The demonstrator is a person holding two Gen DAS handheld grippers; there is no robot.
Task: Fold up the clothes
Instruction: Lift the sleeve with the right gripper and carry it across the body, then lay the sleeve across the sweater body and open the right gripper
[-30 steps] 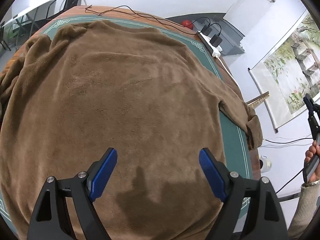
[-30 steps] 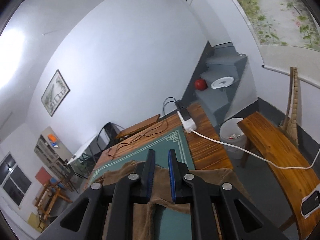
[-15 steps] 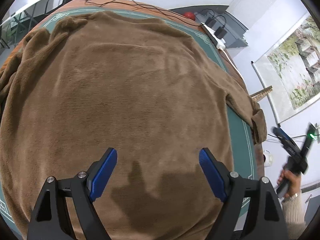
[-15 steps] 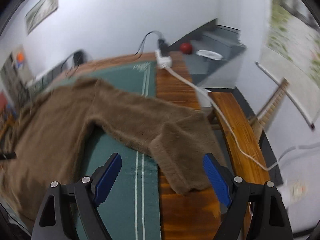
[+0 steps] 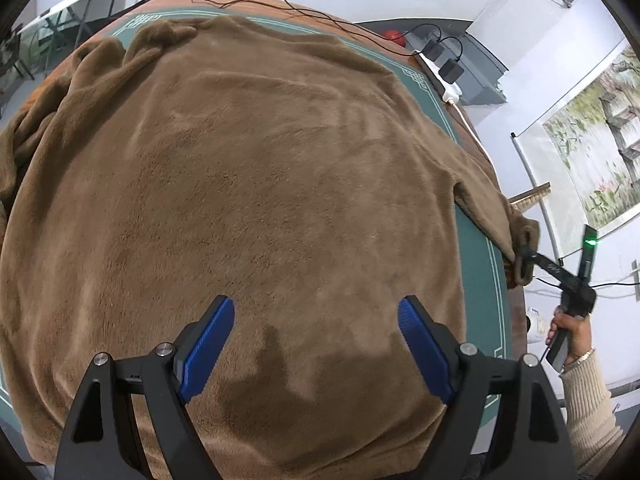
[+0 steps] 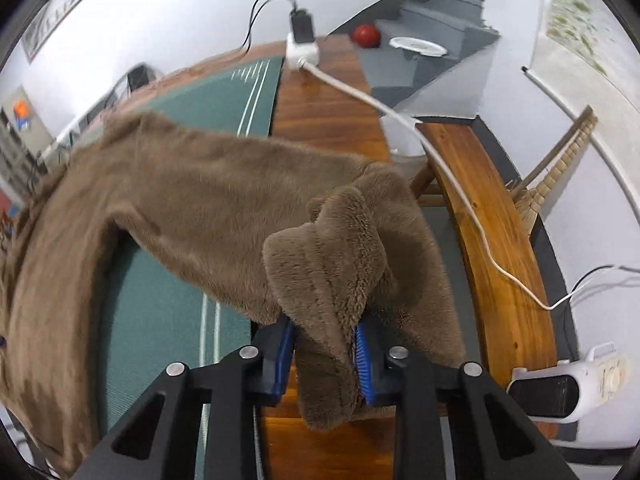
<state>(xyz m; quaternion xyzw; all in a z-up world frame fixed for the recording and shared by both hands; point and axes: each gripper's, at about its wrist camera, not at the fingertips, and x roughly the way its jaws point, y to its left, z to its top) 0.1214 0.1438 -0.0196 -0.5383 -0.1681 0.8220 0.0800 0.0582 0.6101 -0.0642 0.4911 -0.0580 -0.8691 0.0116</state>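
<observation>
The right tongs [image 6: 324, 354] are clamped on the folded cuff of the fuzzy brown fleece sweater [image 6: 192, 208], whose sleeve lies over the right edge of the green mat [image 6: 160, 320] and the wooden desk [image 6: 320, 120]. The left tongs [image 5: 316, 348] hang spread wide above the sweater's lower body, gripping nothing. The sweater lies flat, covering most of the mat.

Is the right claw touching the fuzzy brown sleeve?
Touching. The right wrist view shows the right gripper with its blue jaws squeezed on the sleeve cuff.
</observation>
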